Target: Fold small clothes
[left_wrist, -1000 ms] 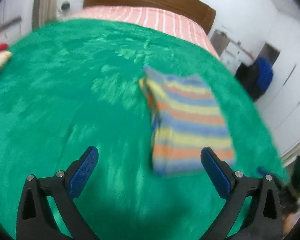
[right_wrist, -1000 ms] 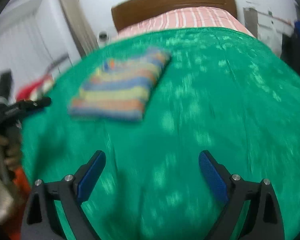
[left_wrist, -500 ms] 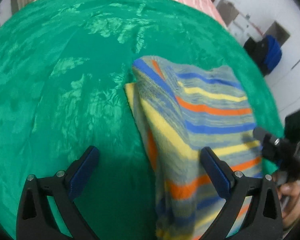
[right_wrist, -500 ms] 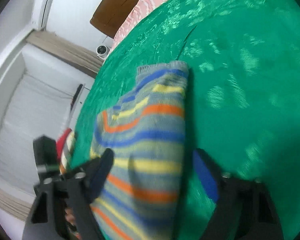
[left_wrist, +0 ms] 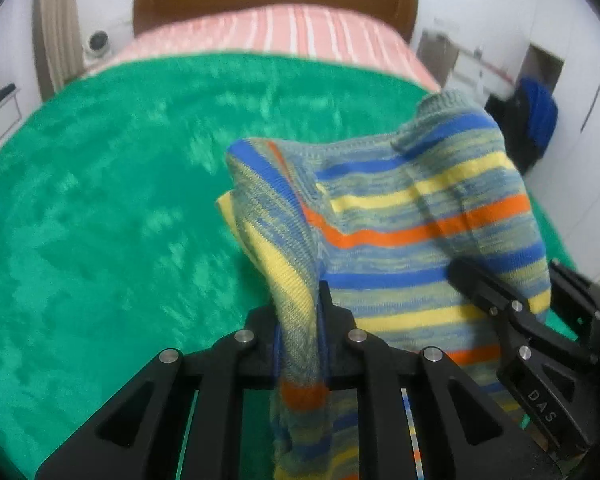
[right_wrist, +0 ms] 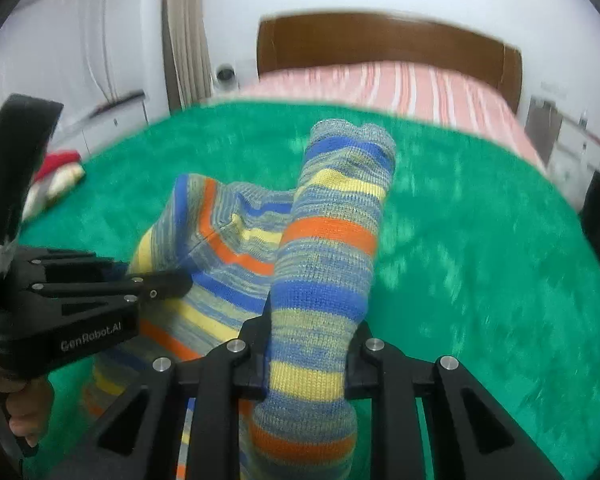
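- Left wrist view, nearest the lens: the left gripper [left_wrist: 300,320] has its two black jaws drawn in tight on a bunched fold of the striped knit garment [left_wrist: 400,216], with cloth hanging down below the pinch.
- Just to its right in the same view, the right gripper [left_wrist: 496,300] comes in from the lower right corner, its black tip pressed into the garment's right side; its body carries the letters "DAS".
- Between the two tools the garment is held up off the green blanket [left_wrist: 100,200], its blue, yellow and orange stripes sagging across the middle and a ribbed edge sticking up at the top right.
- Right wrist view, nearest the lens: the right gripper [right_wrist: 308,344] is clamped on a thick, rolled part of the striped knit garment [right_wrist: 332,232], which stands up above the jaws and droops beneath them.
- At the left of that view, the left gripper [right_wrist: 164,280] bites the garment's other side; a hand [right_wrist: 24,412] shows under its handle at the frame edge.
- Farther left on the green blanket [right_wrist: 480,260] lies a red and pale bundle [right_wrist: 56,172], too blurred to name; it may be more clothing.
- Beyond the blanket is a pink striped sheet [right_wrist: 400,84].
- Farthest back stands a brown wooden headboard [right_wrist: 380,40] against a white wall.
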Action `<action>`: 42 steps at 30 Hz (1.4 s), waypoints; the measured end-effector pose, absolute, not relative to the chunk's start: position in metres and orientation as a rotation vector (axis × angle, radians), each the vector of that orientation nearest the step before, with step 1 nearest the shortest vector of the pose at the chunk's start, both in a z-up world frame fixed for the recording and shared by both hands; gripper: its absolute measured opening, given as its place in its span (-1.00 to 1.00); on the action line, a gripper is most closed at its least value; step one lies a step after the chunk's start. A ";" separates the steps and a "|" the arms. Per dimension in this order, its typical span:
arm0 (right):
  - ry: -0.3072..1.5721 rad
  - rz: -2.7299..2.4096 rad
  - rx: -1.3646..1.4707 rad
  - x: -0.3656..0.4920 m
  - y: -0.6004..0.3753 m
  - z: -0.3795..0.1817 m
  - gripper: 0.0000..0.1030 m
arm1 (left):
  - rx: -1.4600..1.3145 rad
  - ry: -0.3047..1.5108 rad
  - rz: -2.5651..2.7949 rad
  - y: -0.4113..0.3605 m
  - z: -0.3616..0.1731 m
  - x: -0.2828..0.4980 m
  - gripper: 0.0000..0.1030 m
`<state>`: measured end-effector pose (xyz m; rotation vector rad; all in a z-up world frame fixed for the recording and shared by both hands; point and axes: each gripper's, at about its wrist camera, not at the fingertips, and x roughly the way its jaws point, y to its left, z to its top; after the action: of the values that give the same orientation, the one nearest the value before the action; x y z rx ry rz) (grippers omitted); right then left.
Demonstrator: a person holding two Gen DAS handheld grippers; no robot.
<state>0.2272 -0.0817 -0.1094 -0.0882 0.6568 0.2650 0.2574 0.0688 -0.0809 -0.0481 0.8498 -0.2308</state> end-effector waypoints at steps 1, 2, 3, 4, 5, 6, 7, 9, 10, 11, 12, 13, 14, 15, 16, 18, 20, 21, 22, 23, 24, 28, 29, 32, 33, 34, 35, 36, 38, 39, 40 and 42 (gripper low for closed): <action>0.633 0.274 -0.071 0.225 -0.080 -0.100 -0.55 | -0.044 0.833 -0.231 0.072 -0.072 0.254 -0.75; 0.614 0.284 -0.049 0.226 -0.080 -0.090 -0.55 | -0.041 0.820 -0.231 0.073 -0.064 0.255 -0.75; 0.609 0.293 -0.025 0.227 -0.080 -0.082 -0.55 | -0.048 0.809 -0.230 0.075 -0.055 0.256 -0.74; 0.612 0.299 -0.003 0.228 -0.081 -0.077 -0.55 | -0.053 0.806 -0.229 0.075 -0.051 0.258 -0.74; 0.613 0.305 0.030 0.229 -0.086 -0.071 -0.55 | -0.057 0.809 -0.231 0.074 -0.051 0.260 -0.71; 0.618 0.307 0.056 0.230 -0.091 -0.068 -0.55 | -0.058 0.823 -0.239 0.071 -0.054 0.264 -0.59; 0.628 0.307 0.083 0.233 -0.096 -0.068 -0.53 | -0.045 0.834 -0.236 0.067 -0.059 0.266 -0.49; 0.670 0.292 0.118 0.240 -0.109 -0.076 -0.19 | 0.040 0.865 -0.200 0.059 -0.079 0.271 0.72; 0.695 0.252 0.121 0.246 -0.116 -0.082 0.57 | 0.082 0.857 -0.163 0.058 -0.087 0.269 0.87; 0.722 0.189 0.123 0.249 -0.130 -0.090 0.97 | 0.124 0.814 -0.119 0.060 -0.093 0.260 0.85; 0.726 0.152 0.128 0.245 -0.141 -0.095 0.97 | 0.139 0.786 -0.106 0.062 -0.094 0.252 0.85; 0.728 0.109 0.121 0.238 -0.155 -0.099 0.97 | 0.154 0.754 -0.098 0.066 -0.095 0.242 0.86; 0.725 0.087 0.106 0.233 -0.163 -0.100 0.98 | 0.162 0.738 -0.088 0.068 -0.095 0.234 0.86; 0.715 0.069 0.083 0.225 -0.170 -0.098 0.98 | 0.170 0.719 -0.069 0.071 -0.093 0.225 0.86; 0.701 0.056 0.048 0.212 -0.176 -0.096 0.98 | 0.172 0.697 -0.051 0.073 -0.088 0.213 0.86; 0.675 0.037 -0.007 0.193 -0.182 -0.090 0.98 | 0.157 0.652 -0.041 0.075 -0.073 0.188 0.95; 0.631 0.031 -0.059 0.164 -0.188 -0.079 0.98 | 0.145 0.603 -0.020 0.075 -0.054 0.159 0.99; 0.611 0.027 -0.072 0.152 -0.188 -0.075 0.98 | 0.145 0.582 -0.011 0.074 -0.044 0.146 0.99; 0.579 0.016 -0.085 0.137 -0.189 -0.067 0.98 | 0.146 0.564 -0.004 0.071 -0.034 0.133 0.99; 0.537 -0.004 -0.095 0.115 -0.190 -0.059 0.98 | 0.145 0.549 0.005 0.069 -0.024 0.116 0.99; 0.501 -0.024 -0.096 0.100 -0.189 -0.052 0.99 | 0.145 0.537 0.014 0.066 -0.017 0.106 0.99; 0.476 0.004 -0.013 0.050 -0.190 -0.032 0.99 | 0.123 0.499 0.035 0.057 0.007 0.062 0.99; 0.483 0.025 0.017 0.040 -0.191 -0.031 0.99 | 0.122 0.502 0.044 0.055 0.010 0.055 0.99; 0.484 0.051 0.066 0.016 -0.190 -0.027 0.99 | 0.133 0.518 0.085 0.046 0.015 0.035 1.00; 0.485 0.060 0.076 0.012 -0.189 -0.026 0.99 | 0.137 0.517 0.092 0.043 0.013 0.031 1.00; 0.490 0.069 0.083 0.008 -0.187 -0.024 0.99 | 0.141 0.513 0.092 0.041 0.012 0.025 1.00; 0.494 0.072 0.090 0.004 -0.186 -0.023 0.99 | 0.137 0.514 0.086 0.040 0.011 0.022 1.00; 0.495 0.065 0.088 0.001 -0.184 -0.020 0.99 | 0.128 0.529 0.076 0.040 0.008 0.019 1.00; 0.483 0.047 0.074 -0.007 -0.180 -0.015 0.99 | 0.106 0.555 0.059 0.040 0.007 0.016 1.00; 0.478 0.040 0.068 -0.011 -0.179 -0.014 0.99 | 0.086 0.572 0.046 0.041 0.007 0.014 1.00; 0.473 0.037 0.064 -0.014 -0.177 -0.012 0.99 | 0.076 0.578 0.040 0.041 0.007 0.011 1.00; 0.453 0.041 0.064 -0.021 -0.175 -0.008 0.99 | 0.066 0.578 0.033 0.041 0.009 0.007 1.00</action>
<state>-0.0209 -0.1755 -0.0075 0.0639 0.4530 0.0406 0.0068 0.0414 0.0089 0.0661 0.5781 0.0325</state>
